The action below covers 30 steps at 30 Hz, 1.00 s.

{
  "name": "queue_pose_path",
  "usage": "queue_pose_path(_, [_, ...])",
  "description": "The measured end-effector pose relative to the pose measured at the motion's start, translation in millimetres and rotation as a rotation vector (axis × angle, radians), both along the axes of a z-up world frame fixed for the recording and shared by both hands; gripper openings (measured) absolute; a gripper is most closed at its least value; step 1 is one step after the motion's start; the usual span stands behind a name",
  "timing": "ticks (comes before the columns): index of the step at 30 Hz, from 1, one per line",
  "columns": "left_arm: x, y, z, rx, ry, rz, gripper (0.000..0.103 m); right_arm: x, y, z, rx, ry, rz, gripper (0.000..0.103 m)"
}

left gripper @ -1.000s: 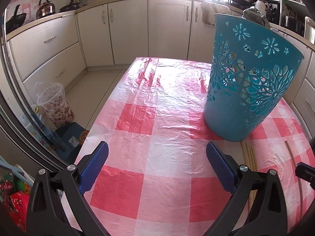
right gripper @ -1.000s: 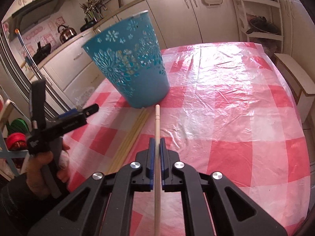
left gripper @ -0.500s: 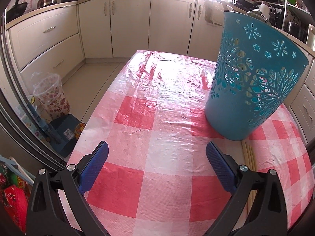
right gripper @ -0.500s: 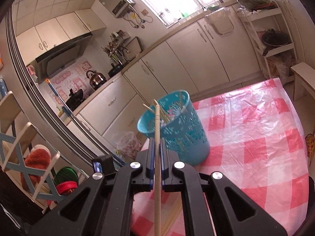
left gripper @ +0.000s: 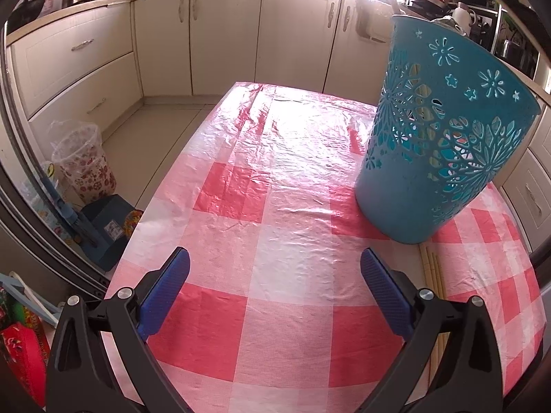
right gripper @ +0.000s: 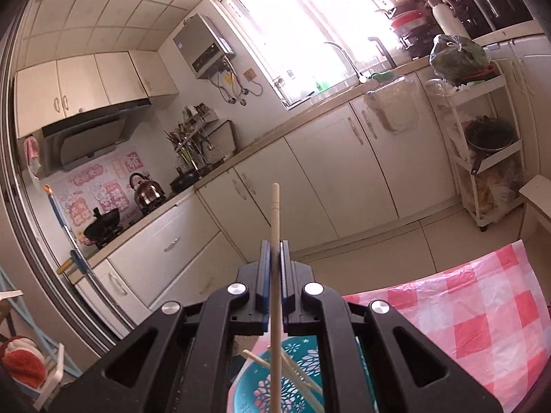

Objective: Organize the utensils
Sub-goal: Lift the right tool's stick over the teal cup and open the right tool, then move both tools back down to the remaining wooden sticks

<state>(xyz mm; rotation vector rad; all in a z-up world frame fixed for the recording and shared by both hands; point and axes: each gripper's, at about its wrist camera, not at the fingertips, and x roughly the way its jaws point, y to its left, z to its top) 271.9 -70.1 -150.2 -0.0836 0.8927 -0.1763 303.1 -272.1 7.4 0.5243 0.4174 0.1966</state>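
Observation:
A teal cut-out basket (left gripper: 444, 130) stands on the red-and-white checked tablecloth (left gripper: 275, 206), to the right of my left gripper (left gripper: 275, 292), which is open over bare cloth with nothing between its fingers. Several wooden chopsticks (left gripper: 434, 272) lie on the cloth at the basket's foot. My right gripper (right gripper: 274, 258) is shut on a single wooden chopstick (right gripper: 274, 213) that sticks up past the pads. It hangs high above the basket (right gripper: 296, 378), whose rim shows under the gripper with several chopsticks (right gripper: 292, 368) leaning inside.
Cream kitchen cabinets (left gripper: 220, 38) line the far wall and both sides. A flowered plastic bin (left gripper: 82, 165) and a blue box (left gripper: 103, 230) stand on the floor left of the table. A white shelf cart (right gripper: 482, 137) stands at the right wall.
My right gripper has risen from the table with the chopstick and tipped up, so the basket now lies below it. The left gripper has stayed in place, still open.

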Motion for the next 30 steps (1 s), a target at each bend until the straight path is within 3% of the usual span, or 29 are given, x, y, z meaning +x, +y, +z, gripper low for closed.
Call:
queue_pose_path(5, [0.4,-0.3,-0.7,-0.005,0.003,-0.002,0.095,10.6,13.5,-18.4,-0.1,0.082,-0.01,0.006])
queue_pose_path(10, [0.6,-0.4,-0.8,-0.005,0.004,0.0,0.095,0.8,21.6,-31.8,-0.199,0.097,-0.024,0.006])
queue_pose_path(16, [1.6,0.3,-1.7,-0.006,0.008,0.003,0.095,-15.1,28.7,-35.1,-0.252,0.099,0.041,0.008])
queue_pose_path(18, [1.6,1.5,-1.9,-0.009,0.008,0.005,0.095,-34.0,27.9,-31.8,-0.27,0.083,0.05,0.015])
queue_pose_path(20, [1.5,2.4,-1.8,-0.012,0.007,0.007,0.095,-59.9,25.1,-30.3,-0.292,0.068,0.038,0.043])
queue_pose_path(23, [1.2,2.9,-1.7,-0.014,0.008,0.008,0.095,-104.0,19.6,-39.4,-0.353,0.093,-0.011,0.065])
queue_pose_path(27, [3.3,0.6,-3.5,-0.004,0.019,0.007,0.095,-128.6,9.4,-88.7,-0.448,0.303,-0.026,0.07])
queue_pose_path(30, [6.1,-1.8,-5.8,0.001,0.039,0.004,0.095,-116.7,-6.9,-131.1,-0.461,0.482,-0.03,0.071])
